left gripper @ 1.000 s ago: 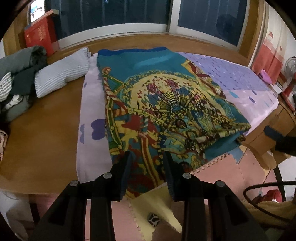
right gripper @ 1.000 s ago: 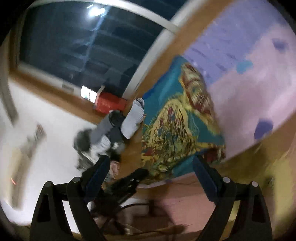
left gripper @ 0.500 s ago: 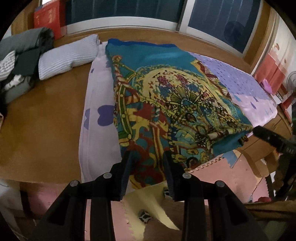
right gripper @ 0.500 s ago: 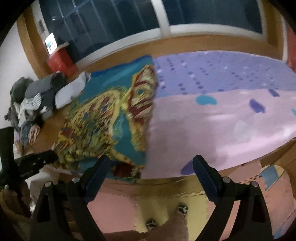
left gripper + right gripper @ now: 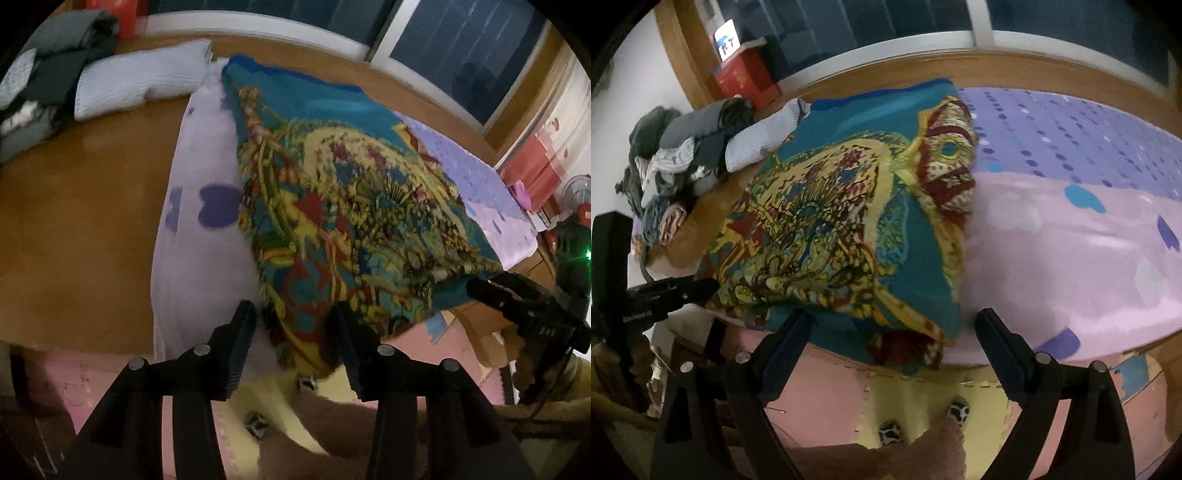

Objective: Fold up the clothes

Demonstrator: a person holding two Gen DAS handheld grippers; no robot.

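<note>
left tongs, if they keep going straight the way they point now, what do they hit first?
Probably the near hanging edge of the patterned teal garment, which already shows between the opening fingers of the left tongs. The pale purple sheet lies just beside it. Depth is hard to judge in this view.

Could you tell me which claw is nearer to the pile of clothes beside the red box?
Left. The left claw is at the patterned cloth's near corner on the pile's side; the right claw is at its far corner.
</note>
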